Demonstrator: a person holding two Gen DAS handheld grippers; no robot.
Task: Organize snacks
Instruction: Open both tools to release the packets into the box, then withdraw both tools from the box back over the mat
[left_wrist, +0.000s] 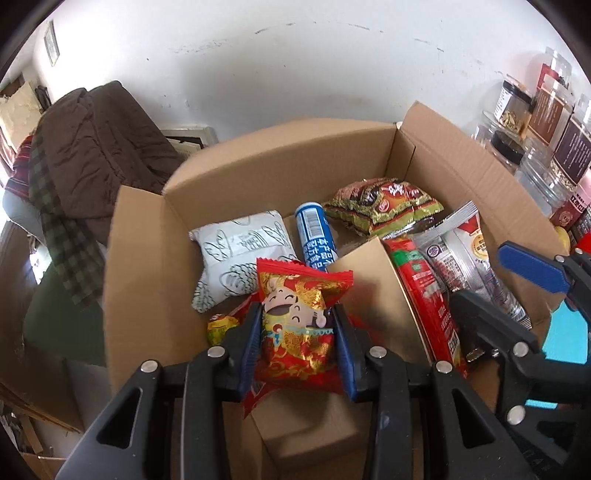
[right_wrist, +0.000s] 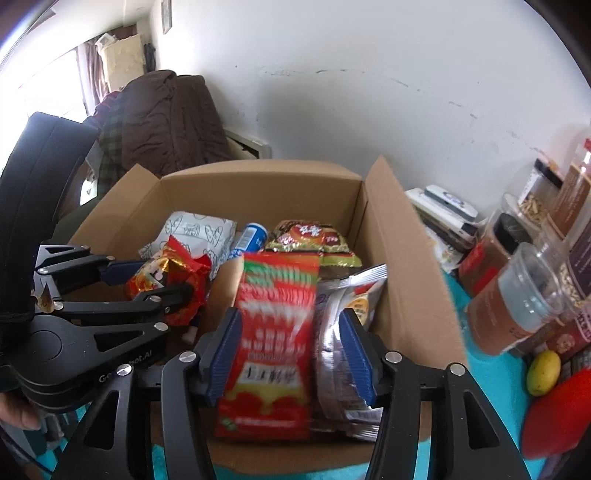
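Left wrist view: the left gripper (left_wrist: 297, 332) is closed narrowly on a red and gold snack packet (left_wrist: 295, 325) bearing a cartoon figure; both blue pads press its sides and it is held above the near left part of the cardboard box (left_wrist: 147, 258).

Right wrist view: the right gripper (right_wrist: 290, 354) stands partly open, its jaws apart. Between them lie a red carton (right_wrist: 273, 332) and a silver foil pouch (right_wrist: 336, 350). The left pad is just beside the carton's edge and the right pad lies against the pouch; whether either pad presses cannot be told, as the frame is blurred there.

Both items stand on end in the right part of the box, beside an inner cardboard flap (left_wrist: 373, 295).

Further inside the box lie a white patterned pouch (left_wrist: 240, 254), a blue and white can (left_wrist: 314, 236) on its side, and a green and red noodle packet (left_wrist: 384, 206) near the far right corner.

Outside the box, on the right, clear jars (right_wrist: 524, 295) stand on a turquoise-covered worktop (right_wrist: 491, 406), with a yellow fruit (right_wrist: 543, 373) near them. Behind the box on the left, brown bedding (left_wrist: 99, 147) is heaped against a white wall (left_wrist: 295, 74).
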